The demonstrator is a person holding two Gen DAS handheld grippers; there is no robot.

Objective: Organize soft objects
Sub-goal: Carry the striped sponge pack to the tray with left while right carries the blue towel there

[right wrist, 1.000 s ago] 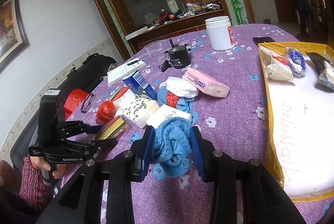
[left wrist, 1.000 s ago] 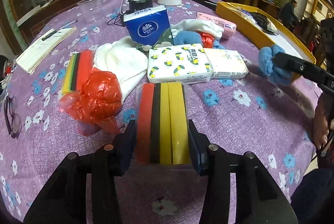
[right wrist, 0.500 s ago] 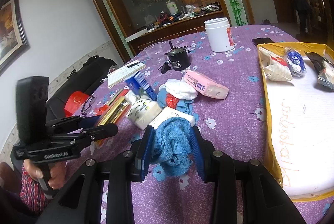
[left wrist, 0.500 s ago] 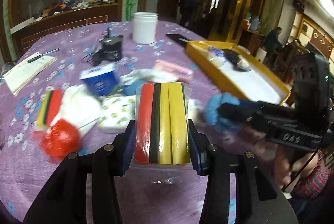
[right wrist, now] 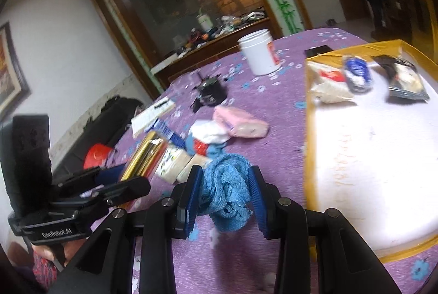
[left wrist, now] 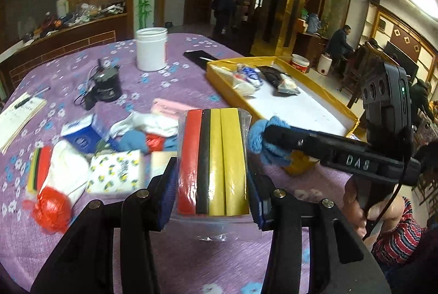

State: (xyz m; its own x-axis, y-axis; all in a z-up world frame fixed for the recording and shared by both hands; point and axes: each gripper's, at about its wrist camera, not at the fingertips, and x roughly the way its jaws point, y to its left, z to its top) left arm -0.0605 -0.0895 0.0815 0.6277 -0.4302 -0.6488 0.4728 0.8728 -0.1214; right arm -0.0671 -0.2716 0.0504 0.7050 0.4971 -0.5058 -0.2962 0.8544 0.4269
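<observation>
My left gripper is shut on a wrapped pack of red, black and yellow sponges, held above the purple tablecloth. My right gripper is shut on a crumpled blue knit cloth, lifted near the yellow tray's left wall. In the left wrist view the right gripper with the blue cloth sits just right of the sponges, before the tray. In the right wrist view the left gripper holds the sponge pack at the left.
On the cloth lie a tissue pack with lemon print, a blue tissue box, white socks, a pink pack, a red bag and another sponge pack. A white jar, black pot and notebook stand behind. The tray holds several packets.
My left gripper has lifted the sponge pack off the table and swung right toward the tray. My right gripper with the blue cloth has risen and tilted toward the tray.
</observation>
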